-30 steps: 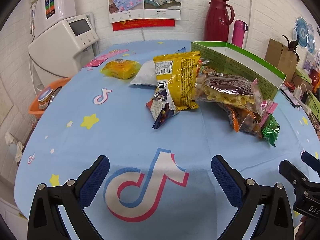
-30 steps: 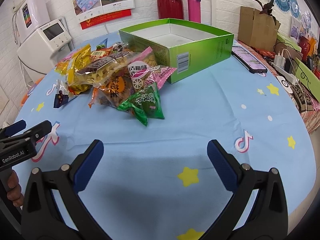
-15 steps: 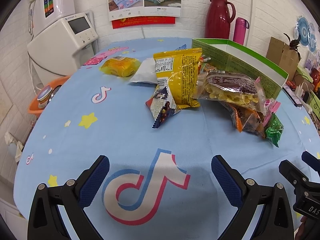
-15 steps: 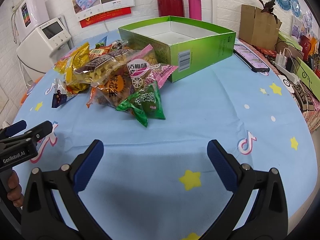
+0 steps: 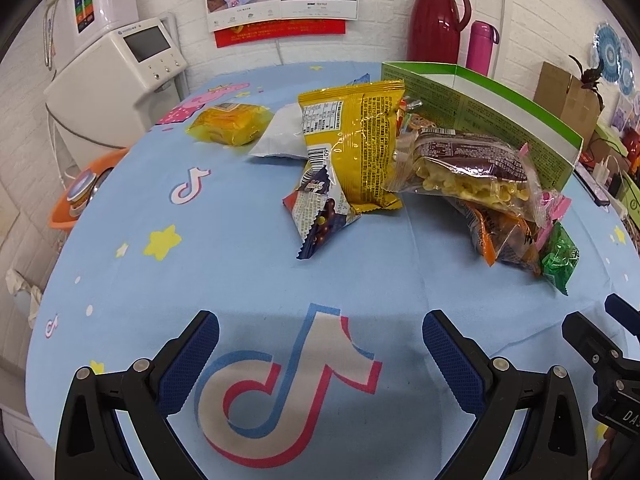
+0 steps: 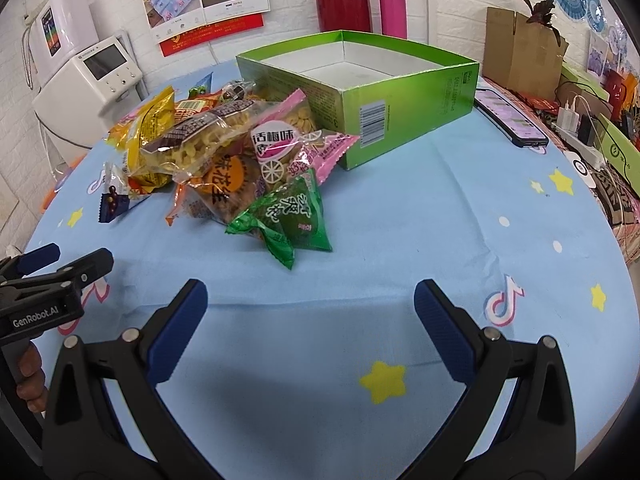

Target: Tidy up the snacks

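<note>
A heap of snack packets lies mid-table beside an open green box (image 6: pixel 404 92), whose white inside holds nothing. A yellow chip bag (image 5: pixel 360 144), a blue chocolate packet (image 5: pixel 320 212), a clear bag of pasta-shaped snacks (image 5: pixel 464 172), an orange packet (image 5: pixel 500 236) and a green packet (image 6: pixel 292 216) sit in the heap. A pink packet (image 6: pixel 288 140) leans against the box. A small yellow cake pack (image 5: pixel 228 124) and a white packet (image 5: pixel 280 136) lie apart at the far left. My left gripper (image 5: pixel 320 344) and right gripper (image 6: pixel 310 308) both stand open above bare cloth, short of the heap.
The round table carries a blue cloth (image 5: pixel 240 264) with stars and logos. A white appliance (image 5: pixel 120 80) stands at the left, a red jug (image 5: pixel 436 20) and pink flask (image 5: pixel 482 46) behind the box, a phone (image 6: pixel 512 120) and cardboard box (image 6: pixel 520 52) at the right.
Both views have crept slightly closer to the snack heap. Both grippers stay open and nothing on the table has shifted.
</note>
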The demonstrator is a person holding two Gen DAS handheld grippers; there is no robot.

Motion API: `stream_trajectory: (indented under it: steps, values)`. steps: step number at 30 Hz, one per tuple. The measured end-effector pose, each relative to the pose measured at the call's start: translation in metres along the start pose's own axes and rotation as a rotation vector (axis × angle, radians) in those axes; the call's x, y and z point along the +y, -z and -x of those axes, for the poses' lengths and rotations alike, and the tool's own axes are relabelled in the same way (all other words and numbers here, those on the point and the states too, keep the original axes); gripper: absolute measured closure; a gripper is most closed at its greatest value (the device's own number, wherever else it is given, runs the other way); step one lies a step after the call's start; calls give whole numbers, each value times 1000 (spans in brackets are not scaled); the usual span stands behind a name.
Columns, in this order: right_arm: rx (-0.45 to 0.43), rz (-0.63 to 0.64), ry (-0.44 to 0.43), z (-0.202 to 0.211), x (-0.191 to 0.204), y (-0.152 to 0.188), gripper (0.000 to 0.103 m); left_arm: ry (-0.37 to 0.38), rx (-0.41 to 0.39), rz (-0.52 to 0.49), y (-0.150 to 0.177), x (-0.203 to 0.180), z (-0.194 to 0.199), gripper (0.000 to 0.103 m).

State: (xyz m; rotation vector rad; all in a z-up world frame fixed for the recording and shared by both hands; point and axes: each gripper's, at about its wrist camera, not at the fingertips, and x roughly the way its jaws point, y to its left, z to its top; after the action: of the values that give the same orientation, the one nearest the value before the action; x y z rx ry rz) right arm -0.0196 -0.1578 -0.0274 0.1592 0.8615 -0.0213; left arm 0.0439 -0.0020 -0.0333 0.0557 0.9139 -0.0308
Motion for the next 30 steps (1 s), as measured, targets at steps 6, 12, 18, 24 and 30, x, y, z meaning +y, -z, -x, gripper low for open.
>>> stream_trajectory:
  steps: [6,12,18,24,30]
  values:
    - [-15,8,-14,-5,-2,-9,0,3,13,-6,-7,-1,-8,0]
    - [-62,16,-58,-5,-3,-18,0,53,46,4,-19,1,-19,0]
    - [-126,63,-229,7,7,-39,0,155,61,1,-41,6,-22,0]
    - [-82,36,-315,-10,10,-67,0,324,9,1,-78,7,-8,0]
    - [-6,-35,-422,-36,6,-77,15,475,29,-121,-109,-27,-24,33]
